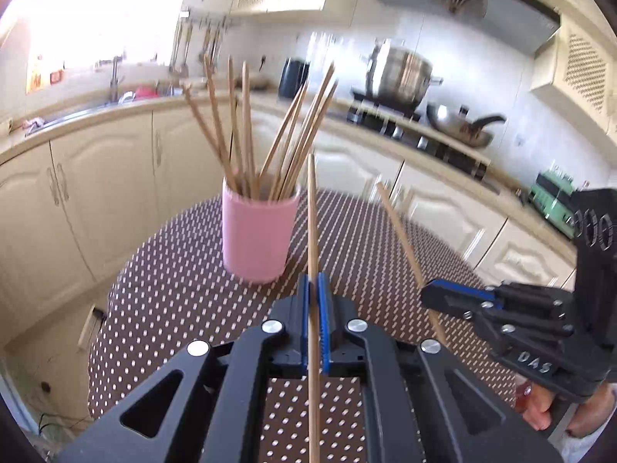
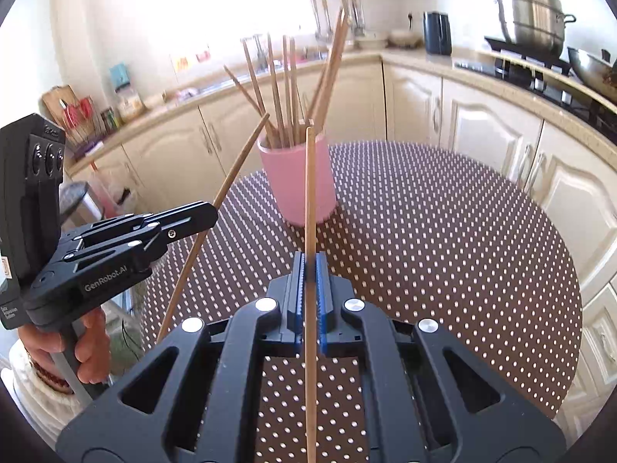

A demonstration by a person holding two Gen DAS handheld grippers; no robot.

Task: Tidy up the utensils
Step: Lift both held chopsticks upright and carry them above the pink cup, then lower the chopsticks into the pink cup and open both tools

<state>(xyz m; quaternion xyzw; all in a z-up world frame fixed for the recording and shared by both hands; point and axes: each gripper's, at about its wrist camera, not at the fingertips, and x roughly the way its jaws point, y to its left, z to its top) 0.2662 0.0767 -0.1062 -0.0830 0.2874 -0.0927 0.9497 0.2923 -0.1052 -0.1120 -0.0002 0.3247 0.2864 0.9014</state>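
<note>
— While both grippers hang above the dotted tablecloth point(image 2: 443, 231), what does each one carry?

— The left gripper point(image 1: 313, 289) has its jaws pressed together on a single chopstick point(image 1: 312, 212), which runs straight along the fingers and sticks out past their tips toward the pink cup point(image 1: 256, 231). The right gripper point(image 2: 307, 270) pinches a second chopstick point(image 2: 309, 193) the same way, its free end reaching up in front of that cup point(image 2: 299, 181).

— How do the hands sit?

— Both tools tilt downward toward the table. In the right wrist view the left hand point(image 2: 88, 347) wraps the handle low at the left edge, fingers curled around it, and its stick point(image 2: 227, 189) slants up toward the cup. In the left wrist view the right hand point(image 1: 540, 409) shows only partly under its tool, at the lower right, its stick point(image 1: 401, 235) angled up and leftward.

— And the rest of the chopsticks?

— A bundle point(image 1: 254, 131) stands fanned out in the pink cup, which sits upright on the tablecloth, ahead of both grippers and between their lines. Kitchen cabinets point(image 2: 497, 131) and a steel pot point(image 1: 399, 73) lie beyond.
</note>
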